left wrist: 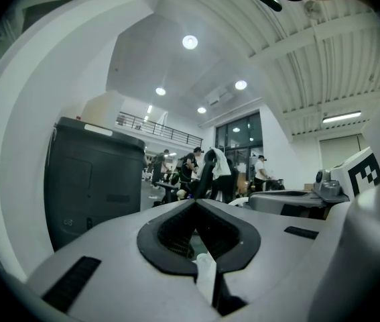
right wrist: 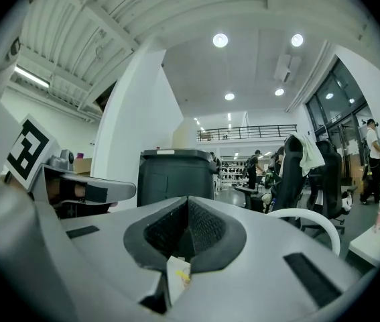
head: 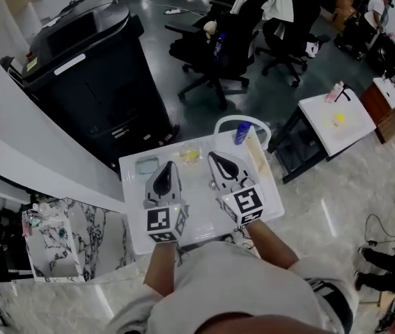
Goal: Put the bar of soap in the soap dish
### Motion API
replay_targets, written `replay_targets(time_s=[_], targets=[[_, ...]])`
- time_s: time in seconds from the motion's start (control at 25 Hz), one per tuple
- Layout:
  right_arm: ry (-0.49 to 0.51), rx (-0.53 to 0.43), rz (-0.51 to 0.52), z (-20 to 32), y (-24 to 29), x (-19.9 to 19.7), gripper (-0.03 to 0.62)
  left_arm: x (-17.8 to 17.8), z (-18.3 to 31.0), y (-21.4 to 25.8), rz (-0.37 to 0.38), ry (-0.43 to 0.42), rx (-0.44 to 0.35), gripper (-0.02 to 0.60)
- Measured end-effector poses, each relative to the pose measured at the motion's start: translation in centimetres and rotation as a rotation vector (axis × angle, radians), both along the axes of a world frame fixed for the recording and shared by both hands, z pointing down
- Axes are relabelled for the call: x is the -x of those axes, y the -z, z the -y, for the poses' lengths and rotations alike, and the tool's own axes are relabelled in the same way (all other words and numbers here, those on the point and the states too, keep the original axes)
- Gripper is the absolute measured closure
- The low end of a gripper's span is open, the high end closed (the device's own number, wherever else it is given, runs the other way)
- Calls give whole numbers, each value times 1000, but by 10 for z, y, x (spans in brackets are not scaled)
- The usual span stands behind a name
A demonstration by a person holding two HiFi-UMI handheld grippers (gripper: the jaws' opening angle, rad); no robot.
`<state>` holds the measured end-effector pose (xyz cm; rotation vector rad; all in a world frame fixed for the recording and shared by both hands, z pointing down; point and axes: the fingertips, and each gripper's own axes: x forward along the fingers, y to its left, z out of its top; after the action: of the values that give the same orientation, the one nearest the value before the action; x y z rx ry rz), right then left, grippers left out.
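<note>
Two claws, both pressed together with nothing pinched: left claw (head: 170, 164) (left wrist: 195, 203) and right claw (head: 212, 155) (right wrist: 188, 200). Each has a smooth grey hard shell, black ribbed pads meeting in a V, and one black-and-white marker cube. They are held side by side over one white square surface (head: 134, 218).

One bar of soap (head: 190, 156), small and yellowish, lies on the surface. In the head view it sits between the two claw tips, outside the dish. One soap dish (head: 147, 165), a pale blue-green shallow rounded rectangle, sits near the far left corner, apart from the soap.

One blue bottle (head: 242, 133) stands at the far edge. One long pale strip (head: 256, 155) lies just beside it, material unclear. One white curved chair back (head: 242, 122) shows behind the surface.

One big black boxy printer (head: 93, 75), matte, stands far left. At least two black swivel chairs (head: 218, 54) stand on the dark glossy floor. One more white table (head: 336, 117) stands at right.
</note>
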<state>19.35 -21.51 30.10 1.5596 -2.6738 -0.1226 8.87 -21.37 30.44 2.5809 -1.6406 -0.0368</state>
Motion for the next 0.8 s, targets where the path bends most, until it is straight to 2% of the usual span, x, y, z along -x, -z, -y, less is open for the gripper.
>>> replay_targets(time_s=[0.8], targets=[[11, -5, -2, 0, -2, 12, 594, 12, -4, -3, 10, 16, -12, 565]])
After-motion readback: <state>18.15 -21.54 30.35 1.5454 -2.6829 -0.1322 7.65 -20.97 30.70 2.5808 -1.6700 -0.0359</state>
